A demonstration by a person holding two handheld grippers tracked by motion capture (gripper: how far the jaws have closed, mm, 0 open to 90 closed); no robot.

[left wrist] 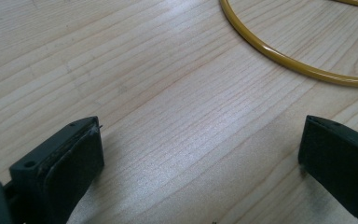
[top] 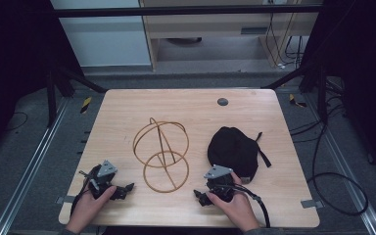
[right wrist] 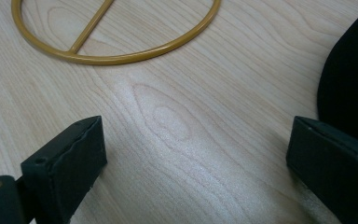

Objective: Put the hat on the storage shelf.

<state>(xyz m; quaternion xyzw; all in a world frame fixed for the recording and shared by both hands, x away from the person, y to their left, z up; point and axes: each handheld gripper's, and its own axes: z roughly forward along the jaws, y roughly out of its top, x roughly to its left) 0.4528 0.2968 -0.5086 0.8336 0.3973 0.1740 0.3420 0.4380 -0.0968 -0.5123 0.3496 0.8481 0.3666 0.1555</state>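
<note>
A gold wire stand (top: 160, 152) made of rings sits at the middle of the wooden table (top: 191, 112); its flat base ring (left wrist: 298, 65) (right wrist: 116, 51) lies toward the front. A black cap (top: 234, 151) (right wrist: 349, 88) rests to the right of it. My left gripper (top: 122, 190) (left wrist: 200, 158) lies near the front left edge, held by a hand, jaws wide open over bare wood. My right gripper (top: 200, 196) (right wrist: 196, 163) lies near the front edge below the cap, also open and holding nothing, the cap beside its right jaw.
A small grey round disc (top: 222, 102) is set in the table near the far edge. Black cables (top: 333, 191) trail on the floor to the right. Metal rails (top: 27, 171) run along both sides of the table.
</note>
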